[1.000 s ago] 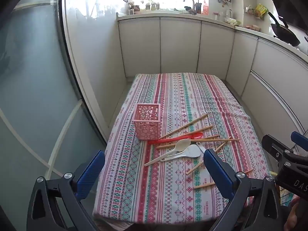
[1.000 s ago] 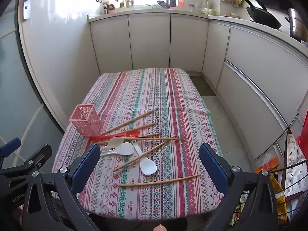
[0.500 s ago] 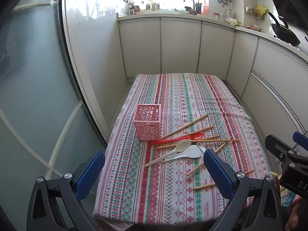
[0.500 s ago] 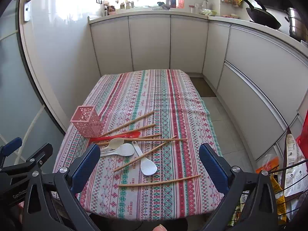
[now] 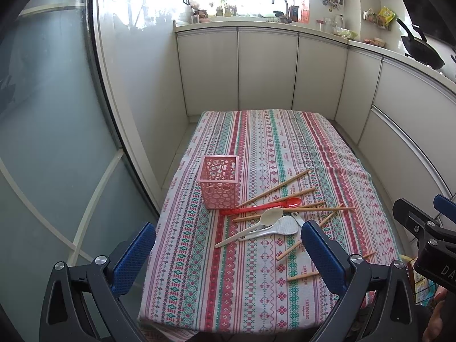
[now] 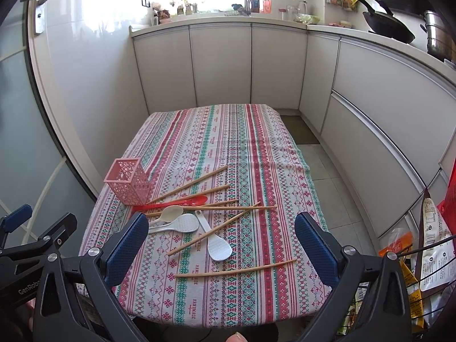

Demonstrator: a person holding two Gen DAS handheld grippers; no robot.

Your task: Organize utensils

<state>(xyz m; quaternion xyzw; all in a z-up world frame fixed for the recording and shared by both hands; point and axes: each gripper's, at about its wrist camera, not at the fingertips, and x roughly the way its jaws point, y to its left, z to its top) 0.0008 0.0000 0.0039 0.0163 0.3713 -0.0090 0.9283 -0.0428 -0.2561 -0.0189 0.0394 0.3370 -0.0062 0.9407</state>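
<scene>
The left tool (image 5: 228,245) hangs wide apart above the near edge of the worktop (image 5: 256,299), gripping nothing, and the right tool (image 6: 222,239) is spread just as wide and equally empty. On the striped cloth stands a pink perforated basket (image 5: 220,181), upright, with nothing visible inside. Just to the right of the basket lies a red spoon (image 5: 262,205), its handle end close to the basket's base. Nearer than the basket, a cream spoon (image 5: 256,223) and a white rice paddle (image 5: 273,228) lie side by side, touching. A second white paddle (image 6: 212,240) lies further right. Wooden chopsticks (image 6: 236,268) are scattered right of the basket, several crossing the spoons, one alone nearest the worktop edge.
</scene>
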